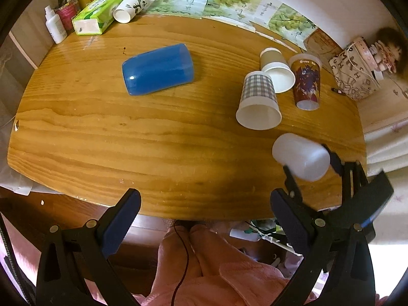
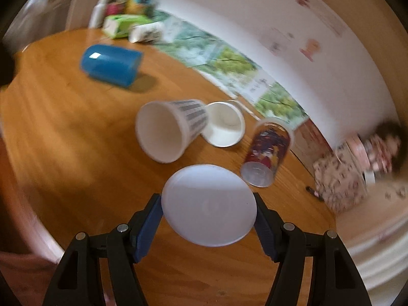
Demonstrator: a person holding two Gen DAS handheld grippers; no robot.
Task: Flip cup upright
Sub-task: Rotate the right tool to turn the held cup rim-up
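Two grippers are showing: the right gripper [image 2: 207,215] is clamping the translucent white cup [image 2: 209,205] on its side, raised over the table [image 2: 63,137] near its right edge, while the left gripper [image 1: 204,219] is hanging open, gripping nothing.

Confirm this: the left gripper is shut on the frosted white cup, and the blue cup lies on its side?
Not quite: the right gripper is shut on the frosted white cup, as the right wrist view shows. The left gripper is open. The blue cup does lie on its side.

Black gripper [image 1: 204,216] frames, blue ridged pads, brass-coloured screws
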